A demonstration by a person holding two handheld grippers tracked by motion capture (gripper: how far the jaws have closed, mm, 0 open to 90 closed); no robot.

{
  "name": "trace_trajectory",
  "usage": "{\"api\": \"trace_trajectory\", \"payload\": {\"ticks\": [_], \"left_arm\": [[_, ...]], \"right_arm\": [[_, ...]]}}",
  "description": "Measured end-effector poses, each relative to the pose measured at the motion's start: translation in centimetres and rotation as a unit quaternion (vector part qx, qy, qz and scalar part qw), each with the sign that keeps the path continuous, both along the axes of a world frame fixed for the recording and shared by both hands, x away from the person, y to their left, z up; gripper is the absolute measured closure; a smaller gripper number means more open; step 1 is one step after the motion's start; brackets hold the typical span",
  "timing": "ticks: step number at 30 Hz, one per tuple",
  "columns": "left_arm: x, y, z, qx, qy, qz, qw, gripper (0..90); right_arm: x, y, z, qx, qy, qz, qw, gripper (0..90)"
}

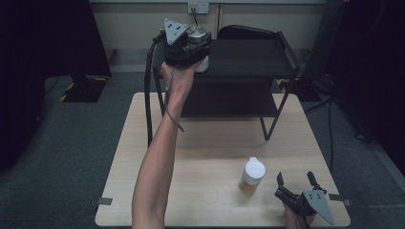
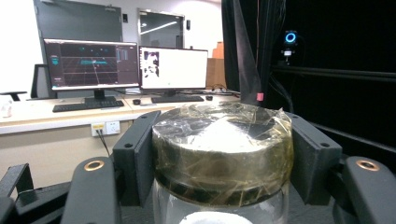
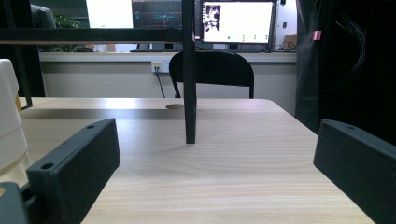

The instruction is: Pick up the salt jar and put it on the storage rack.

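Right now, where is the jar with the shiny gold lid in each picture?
High view: the jar is at the top middle, held in the left gripper at the black rack's left corner.
Left gripper view: the jar sits in the centre, its lid clamped between the jaws.
Right gripper view: this one looks low along the table at the rack's leg.
Shared landmark: the wall socket.

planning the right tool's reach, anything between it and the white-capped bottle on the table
Nothing: in the high view only bare tabletop separates the open right tool from the bottle at its left.
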State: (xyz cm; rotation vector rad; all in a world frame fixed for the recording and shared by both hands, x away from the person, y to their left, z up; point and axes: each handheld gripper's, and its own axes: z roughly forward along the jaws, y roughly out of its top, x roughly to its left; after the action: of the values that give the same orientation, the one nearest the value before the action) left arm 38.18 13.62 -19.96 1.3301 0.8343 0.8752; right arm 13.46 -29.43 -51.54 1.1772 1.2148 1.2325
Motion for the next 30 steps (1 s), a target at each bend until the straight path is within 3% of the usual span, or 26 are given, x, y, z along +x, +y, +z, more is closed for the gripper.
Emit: {"api": "trace_trajectory", "payload": {"ticks": [5,8,16,24,30], "left_arm": [[-0.2,-0.6,-0.8,0.015,-0.024,0.01,0.9996,35.0],[-0.2,-0.8,-0.6,0.011,-0.016,0.016,0.9997,35.0],[-0.1,-0.7,-1.7,0.003,-0.035,0.015,0.9993,35.0],[0.1,-0.7,-2.0,0.0,-0.04,0.012,0.9991,35.0],[0.1,-0.5,-1.4,0.003,-0.03,0.009,0.9995,33.8]], "right_arm": [[0.0,0.0,0.0,0.0,0.0,-0.001,1.0,0.0],[0.0,0.1,0.0,0.0,0.0,-0.003,1.0,0.0],[0.0,0.1,0.0,0.0,0.0,-0.004,1.0,0.0],[0.0,0.1,0.0,0.0,0.0,-0.004,1.0,0.0],[0.0,0.1,0.0,0.0,0.0,-0.004,1.0,0.0]]}}
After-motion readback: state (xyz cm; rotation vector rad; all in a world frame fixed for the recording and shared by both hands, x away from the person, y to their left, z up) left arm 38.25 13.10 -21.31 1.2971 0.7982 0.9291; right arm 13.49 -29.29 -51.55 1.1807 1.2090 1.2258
